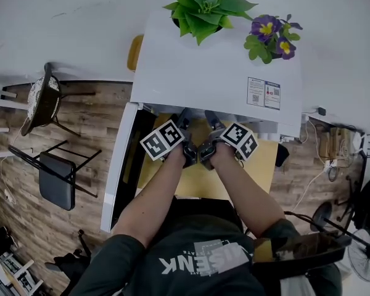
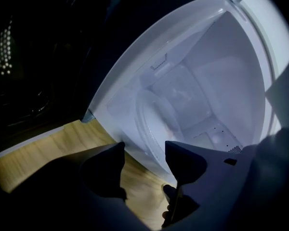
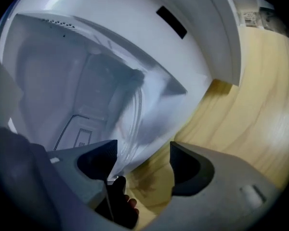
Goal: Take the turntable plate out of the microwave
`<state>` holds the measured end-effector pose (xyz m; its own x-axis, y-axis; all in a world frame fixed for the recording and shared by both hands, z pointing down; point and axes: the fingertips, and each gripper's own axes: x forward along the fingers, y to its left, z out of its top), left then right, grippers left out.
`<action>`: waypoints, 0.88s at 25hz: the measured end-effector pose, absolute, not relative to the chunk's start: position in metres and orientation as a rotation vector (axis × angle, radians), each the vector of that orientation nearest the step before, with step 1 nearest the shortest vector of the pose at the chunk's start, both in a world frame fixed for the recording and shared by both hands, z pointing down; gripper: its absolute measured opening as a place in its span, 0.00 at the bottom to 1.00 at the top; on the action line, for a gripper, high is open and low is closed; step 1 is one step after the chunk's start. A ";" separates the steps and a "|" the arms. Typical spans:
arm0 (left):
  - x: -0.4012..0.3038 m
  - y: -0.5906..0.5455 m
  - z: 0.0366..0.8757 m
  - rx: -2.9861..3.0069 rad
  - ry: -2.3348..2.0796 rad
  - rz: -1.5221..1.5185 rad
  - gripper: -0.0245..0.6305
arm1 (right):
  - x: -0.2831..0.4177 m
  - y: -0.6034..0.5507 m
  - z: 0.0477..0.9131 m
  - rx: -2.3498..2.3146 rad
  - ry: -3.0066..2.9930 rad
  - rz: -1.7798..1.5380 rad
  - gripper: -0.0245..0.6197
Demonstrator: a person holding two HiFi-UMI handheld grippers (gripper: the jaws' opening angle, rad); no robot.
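Door (image 1: 118,165) is open and the microwave (image 1: 216,73) cavity is exposed. I find the turntable plate (image 2: 159,114) lying on the cavity floor, not yet lifted. Left tongs (image 2: 144,160) and right tongs (image 3: 143,163) both sit at the cavity mouth, above the bench (image 2: 43,150), spread wide and gripping nothing. Outstanding, in my judgement: reach in, clamp the rim, draw the plate out.

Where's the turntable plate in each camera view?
Head view: not visible, hidden inside the microwave.
Left gripper view: turntable plate at centre, on the cavity floor.
Right gripper view: its glass edge just left of centre.
Shared landmark: the wooden table.
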<state>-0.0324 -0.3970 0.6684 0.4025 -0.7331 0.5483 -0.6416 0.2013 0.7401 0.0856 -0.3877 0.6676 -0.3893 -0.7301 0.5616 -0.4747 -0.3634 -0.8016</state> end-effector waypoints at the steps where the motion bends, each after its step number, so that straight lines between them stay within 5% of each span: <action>1: -0.032 -0.397 0.668 1.485 -1.292 -0.094 0.44 | 0.085 -0.390 0.670 -1.604 1.625 -1.842 0.55; 14: -0.025 -0.390 0.673 1.506 -1.279 -0.036 0.43 | 0.088 -0.387 0.676 -1.619 1.662 -1.867 0.54; 19: -0.018 -0.382 0.670 1.522 -1.236 -0.043 0.36 | 0.089 -0.379 0.677 -1.570 1.664 -1.890 0.53; 22: -0.009 -0.379 0.665 1.532 -1.162 -0.072 0.20 | 0.089 -0.374 0.676 -1.552 1.680 -1.896 0.50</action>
